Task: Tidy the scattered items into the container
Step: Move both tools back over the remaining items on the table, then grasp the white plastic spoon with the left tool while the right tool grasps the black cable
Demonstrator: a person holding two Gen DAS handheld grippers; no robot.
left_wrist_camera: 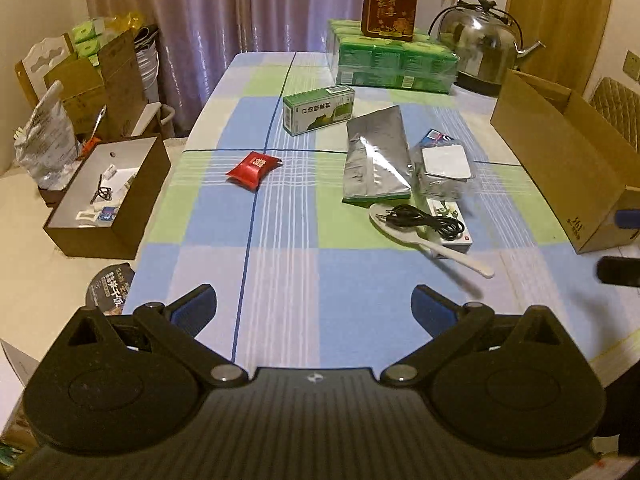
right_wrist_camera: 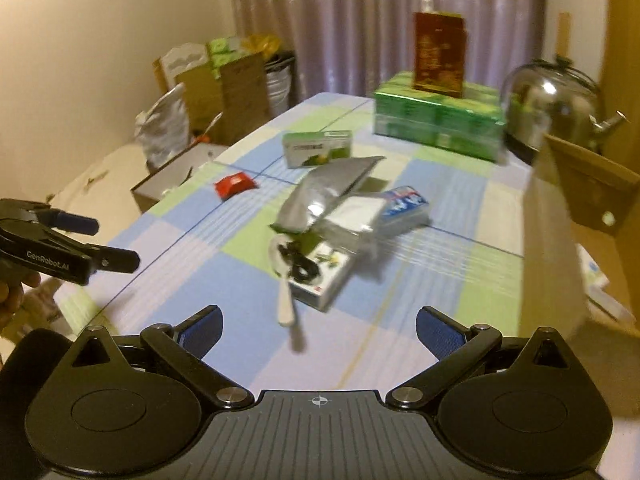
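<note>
Both our grippers, left point(left_wrist_camera: 314, 304) and right point(right_wrist_camera: 318, 326), gape empty above the table point(left_wrist_camera: 280, 272). Nothing is boxed yet; next we reach the spoon point(right_wrist_camera: 286, 300), carrying it to the carton point(left_wrist_camera: 560, 152) on our right.

Lived-in room of a home, likely a dining corner. Surface point(left_wrist_camera: 280, 264) draped in a blue, green and white checked cloth. Mauve curtains point(left_wrist_camera: 224, 8) hanging at 12 o'clock. Steel kettle point(left_wrist_camera: 480, 48) at 1 o'clock, beside stacked green tissue packs point(left_wrist_camera: 392, 64) topped by a red gift box point(left_wrist_camera: 390, 0). Open cardboard boxes point(left_wrist_camera: 100, 76) and a plastic bag point(left_wrist_camera: 44, 140) crowding the floor at 10 o'clock. Quilted chair back point(left_wrist_camera: 616, 104) and wooden door point(left_wrist_camera: 560, 8) at 2 o'clock.
</note>
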